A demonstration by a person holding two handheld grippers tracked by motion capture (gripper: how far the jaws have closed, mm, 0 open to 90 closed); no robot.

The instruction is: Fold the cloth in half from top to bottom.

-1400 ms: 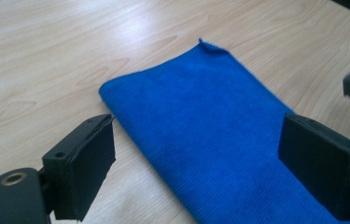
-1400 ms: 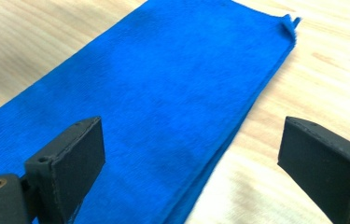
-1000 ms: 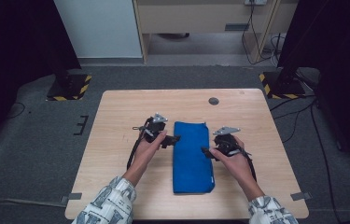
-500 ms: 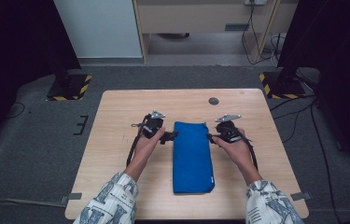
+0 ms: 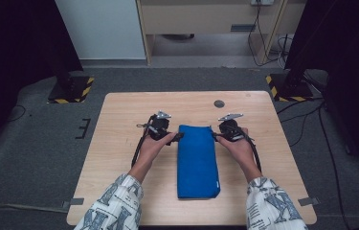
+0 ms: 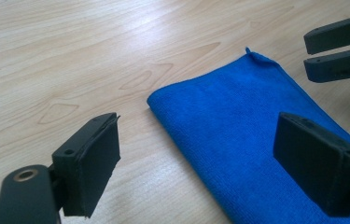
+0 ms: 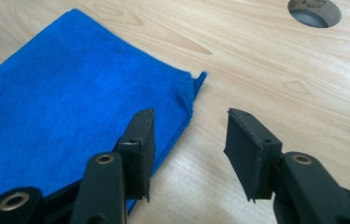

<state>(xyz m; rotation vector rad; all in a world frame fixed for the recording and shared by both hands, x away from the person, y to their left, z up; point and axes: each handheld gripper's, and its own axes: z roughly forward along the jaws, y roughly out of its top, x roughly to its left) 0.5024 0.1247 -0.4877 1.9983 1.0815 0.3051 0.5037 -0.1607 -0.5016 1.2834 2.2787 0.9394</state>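
Observation:
A blue cloth, folded into a long strip, lies flat on the wooden table. My left gripper rests at its far left corner. Its jaws stand wide open in the left gripper view, with the cloth's corner between them and untouched. My right gripper is at the far right corner. Its jaws have just been closing and stand partly open. One pad hangs over the cloth's edge, the other over bare wood, and neither presses on it. The right gripper also shows across the cloth.
A round cable hole is set in the table beyond the right gripper. Two black stands with striped bases flank the table's far side on the grey floor.
The right gripper has slid along the cloth's right edge to its far corner, and its jaws have narrowed. The left gripper and the cloth have stayed put.

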